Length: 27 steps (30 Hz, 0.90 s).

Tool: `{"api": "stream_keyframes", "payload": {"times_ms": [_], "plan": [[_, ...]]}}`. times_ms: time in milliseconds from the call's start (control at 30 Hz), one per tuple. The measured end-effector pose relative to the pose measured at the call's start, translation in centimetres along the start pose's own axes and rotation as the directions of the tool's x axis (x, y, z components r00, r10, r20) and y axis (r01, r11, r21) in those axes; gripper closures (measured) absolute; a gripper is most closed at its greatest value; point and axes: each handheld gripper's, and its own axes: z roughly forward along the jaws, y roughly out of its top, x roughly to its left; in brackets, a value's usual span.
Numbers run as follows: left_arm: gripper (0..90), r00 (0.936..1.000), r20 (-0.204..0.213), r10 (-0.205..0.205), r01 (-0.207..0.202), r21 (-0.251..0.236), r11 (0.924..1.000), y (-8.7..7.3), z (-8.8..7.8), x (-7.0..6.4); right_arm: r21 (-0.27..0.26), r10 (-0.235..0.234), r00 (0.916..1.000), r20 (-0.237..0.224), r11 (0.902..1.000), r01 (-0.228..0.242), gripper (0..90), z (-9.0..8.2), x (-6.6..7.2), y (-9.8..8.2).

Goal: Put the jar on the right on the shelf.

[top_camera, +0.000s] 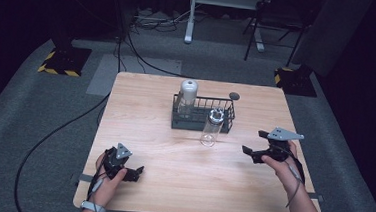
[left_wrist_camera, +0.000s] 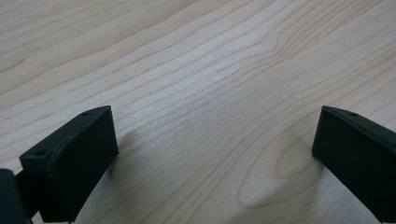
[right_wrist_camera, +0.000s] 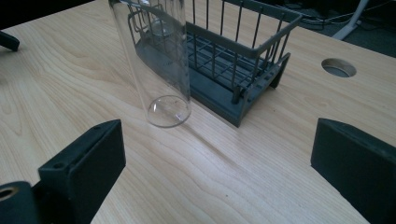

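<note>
Item: clear tall glass [top_camera: 211, 129], empty, standing upright on the table [top_camera: 172, 160] just in front of the dark wire basket [top_camera: 203, 115], near it or perhaps touching its front wall. Risks, as judged: the glass is tall, narrow and slick, so a finger brushing its side on approach could tip it toward the basket or roll it off across the table; a grip taken too high or off-centre could let it slip or swing. Left gripper [top_camera: 130, 172]: low at the near left edge of the table, held in the person's hand, angled down at bare wood, fingers [left_wrist_camera: 77, 158] spread wide, nothing between them. Right gripper [top_camera: 254, 146]: farther in at the right, raised slightly, pointed left toward the glass [right_wrist_camera: 161, 65] but apart from it; fingers [right_wrist_camera: 88, 163] spread, holding nothing. Farthest: white-capped bottle [top_camera: 187, 98] upright in the basket's left end; a round hole [top_camera: 234, 95] in the table behind.
</note>
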Motion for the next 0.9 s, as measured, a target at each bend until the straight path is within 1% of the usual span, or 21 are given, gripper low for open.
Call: {"api": "stream_keyframes", "payload": {"times_ms": [633,900], "plan": [[0.0,1.0,0.0,0.0,0.0,0.0,1.0,0.0,0.0,0.0,-0.007,-0.048,0.9978,-0.046,0.9988,0.048,3.7,2.6,1.0,2.4],[0.0,1.0,0.0,0.0,0.0,0.0,1.0,0.0,0.0,0.0,-0.014,-0.058,0.9965,-0.061,0.9982,0.057,3.9,3.5,1.3,3.3]]}}
